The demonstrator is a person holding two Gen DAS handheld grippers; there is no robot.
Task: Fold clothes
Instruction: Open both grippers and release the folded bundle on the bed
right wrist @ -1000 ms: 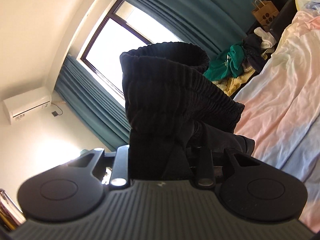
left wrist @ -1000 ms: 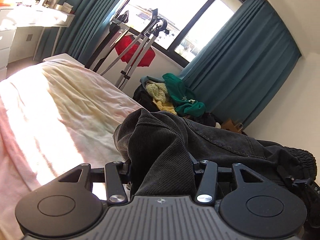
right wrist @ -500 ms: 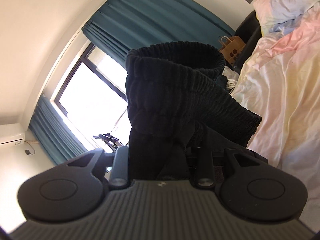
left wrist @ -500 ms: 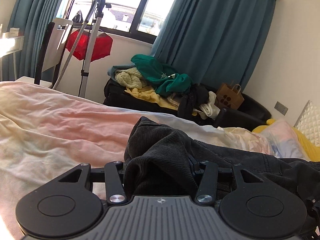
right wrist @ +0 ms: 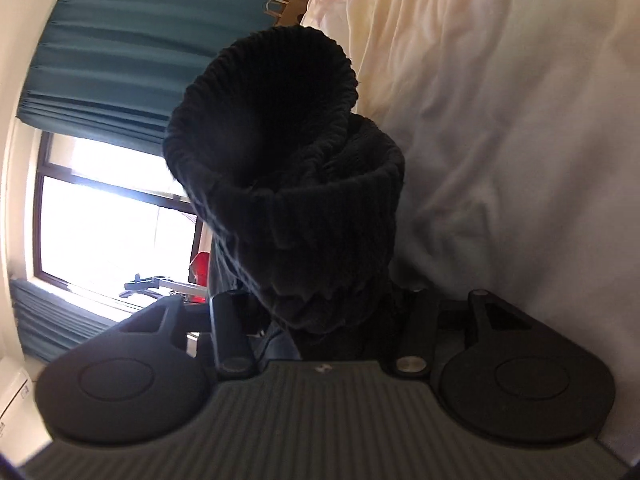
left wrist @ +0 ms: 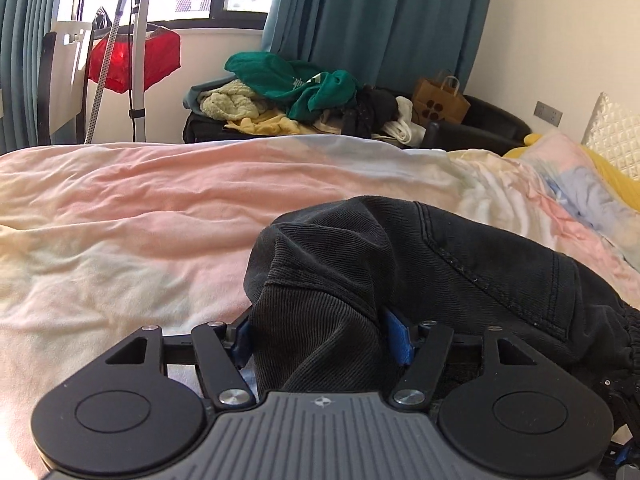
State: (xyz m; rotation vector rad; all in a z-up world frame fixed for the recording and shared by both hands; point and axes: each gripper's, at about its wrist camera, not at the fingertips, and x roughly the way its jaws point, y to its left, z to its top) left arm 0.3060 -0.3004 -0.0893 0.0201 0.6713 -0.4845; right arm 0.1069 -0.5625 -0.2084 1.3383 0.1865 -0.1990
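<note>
Here we are low over the bed, and the dark charcoal corduroy trousers (left wrist: 460,264) are draped across the pastel pink, cream and blue duvet (left wrist: 160,216), one end bunched up in each tool. On the left tool (left wrist: 320,340) the jaws have just been opening: blue pads show on either side of a thick ribbed wad of cloth, which sits between them, and a sliver of gap shows at the right pad, so the clamp looks slack rather than biting. Over on the right tool (right wrist: 324,312) the jaws have been opening too, with the gathered, elasticated waistband (right wrist: 276,128) standing up out of them like a puckered cuff; the fabric hides the pads, so I cannot tell whether they press on it. My read: both ends are being laid on the bed so the garment lies stretched out for its fold. The corduroy is fine-waled and soft, with heavy stitched seams, so it should hold a crease but slump where bunched. Beyond the bed, a heap of green, yellow and cream laundry (left wrist: 288,96) waits by the teal curtains (left wrist: 380,20).
</note>
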